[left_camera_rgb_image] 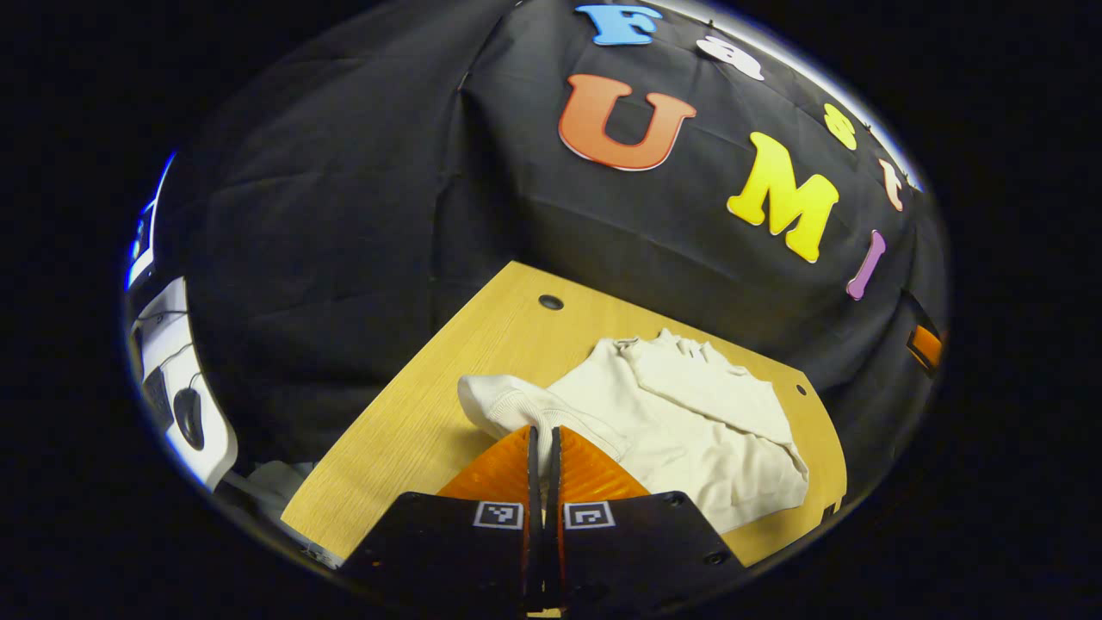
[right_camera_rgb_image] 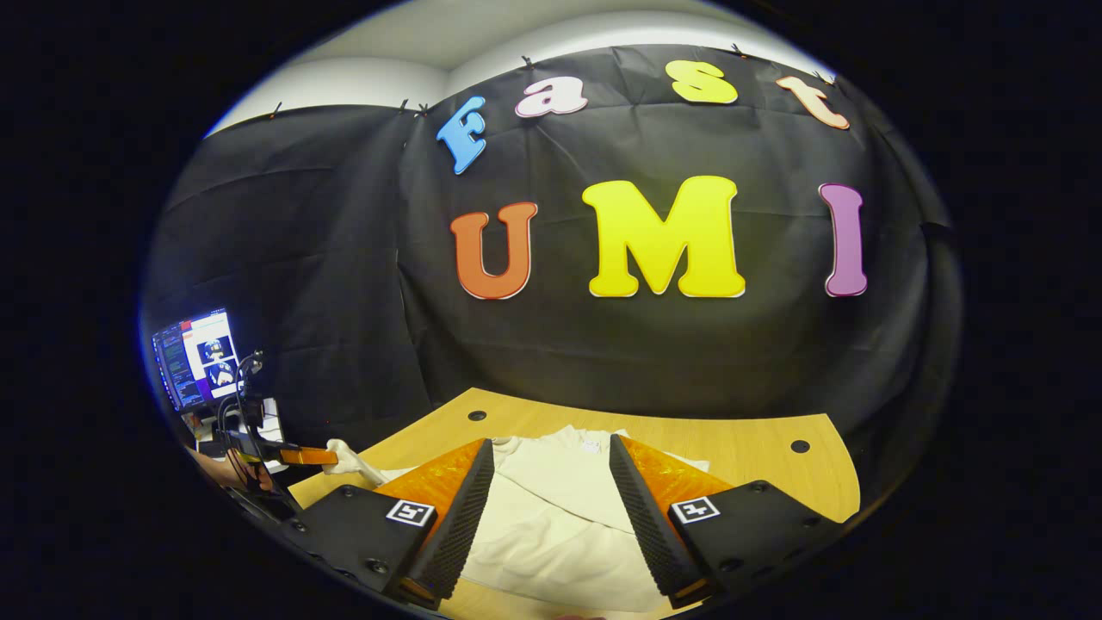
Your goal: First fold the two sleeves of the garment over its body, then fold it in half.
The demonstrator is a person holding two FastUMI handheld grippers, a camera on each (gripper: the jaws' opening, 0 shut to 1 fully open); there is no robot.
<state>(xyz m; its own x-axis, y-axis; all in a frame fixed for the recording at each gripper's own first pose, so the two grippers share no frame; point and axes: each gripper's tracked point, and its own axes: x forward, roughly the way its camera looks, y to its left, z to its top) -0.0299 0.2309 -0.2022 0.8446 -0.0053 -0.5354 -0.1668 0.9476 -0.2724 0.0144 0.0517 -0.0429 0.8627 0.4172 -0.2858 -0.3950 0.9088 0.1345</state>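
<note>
— What is being recorded apart from the work itself?
— A wooden table (left_camera_rgb_image: 448,379) is being seen standing against the black cloth wall (left_camera_rgb_image: 344,224). Round dark holes are being noted in its top: one near the far corner (left_camera_rgb_image: 550,302) and another toward the opposite edge (right_camera_rgb_image: 800,446).
— And off to the side?
— A lit monitor (right_camera_rgb_image: 196,356) is being observed at the left of the right gripper view, with cables hanging just beside it. In the left gripper view, a white desk surface (left_camera_rgb_image: 172,379) is being noted at the far left, a dark computer mouse (left_camera_rgb_image: 188,417) lying on it. A pale ceiling (right_camera_rgb_image: 516,34) is being seen above the cloth.
</note>
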